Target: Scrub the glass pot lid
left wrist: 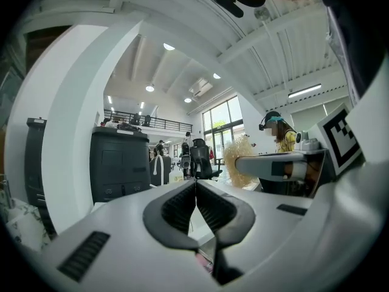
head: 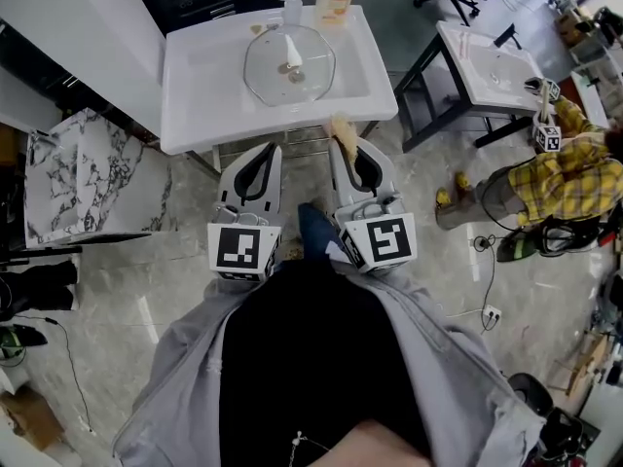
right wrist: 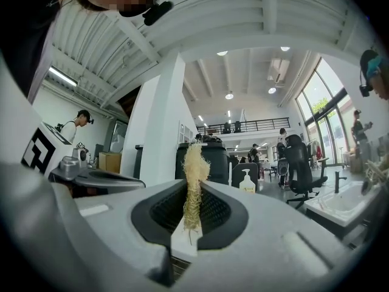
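My left hand-held gripper (head: 266, 150) hangs just short of the near edge of the sink (head: 190, 115), its jaws pressed together with nothing between them. The glass pot lid (head: 273, 76) lies flat in the basin, toward the far edge, well apart from both tools. My right hand-held gripper (head: 348, 146), just beside the left one, is clamped on a straw-coloured fibre scrubber (head: 341, 127) that sticks out past its tips at the near edge.
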`<state>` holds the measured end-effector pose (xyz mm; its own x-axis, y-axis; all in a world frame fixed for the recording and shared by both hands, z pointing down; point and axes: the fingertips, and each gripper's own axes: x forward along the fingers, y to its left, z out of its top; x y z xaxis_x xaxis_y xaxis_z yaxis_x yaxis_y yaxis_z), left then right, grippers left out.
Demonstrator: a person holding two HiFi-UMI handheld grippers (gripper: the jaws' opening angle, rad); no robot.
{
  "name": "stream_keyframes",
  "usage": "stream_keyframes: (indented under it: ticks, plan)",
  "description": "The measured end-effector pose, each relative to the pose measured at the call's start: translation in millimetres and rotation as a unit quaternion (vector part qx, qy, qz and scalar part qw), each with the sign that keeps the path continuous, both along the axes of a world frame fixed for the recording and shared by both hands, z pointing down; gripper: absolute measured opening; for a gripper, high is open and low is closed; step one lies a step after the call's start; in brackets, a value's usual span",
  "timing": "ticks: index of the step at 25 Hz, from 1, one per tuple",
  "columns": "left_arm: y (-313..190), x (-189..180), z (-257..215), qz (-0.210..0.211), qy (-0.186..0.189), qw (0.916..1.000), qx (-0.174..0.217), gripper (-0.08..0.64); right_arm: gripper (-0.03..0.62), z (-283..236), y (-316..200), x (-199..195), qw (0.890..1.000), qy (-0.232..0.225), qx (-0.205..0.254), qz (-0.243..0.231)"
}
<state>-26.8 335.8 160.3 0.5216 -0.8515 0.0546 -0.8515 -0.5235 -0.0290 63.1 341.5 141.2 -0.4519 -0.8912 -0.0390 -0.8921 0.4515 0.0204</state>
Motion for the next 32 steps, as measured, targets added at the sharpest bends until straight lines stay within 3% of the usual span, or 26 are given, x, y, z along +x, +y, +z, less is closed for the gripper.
stream_keyframes:
  ticks: [9,19,32]
  plan:
    - [-54.9,-6.0,10.1,-0.013,0.002,0.9999,0.001,0.006,0.029,12.1,-57.1,2.8,1.0,-0.006,0.002,-0.003]
    - [-166.6,2.8,3.5,-0.013,0.01,0.9997,0.016,0.006,0.029,13.1,-177.1,6.8,1.0,0.005,0.003,-0.014]
    - [-300.2,9.1,12.0,-0.052,0.01,0.9986,0.002,0.006,0.029,29.1,-319.9,-0.8,0.997,0.009,-0.021,-0.078]
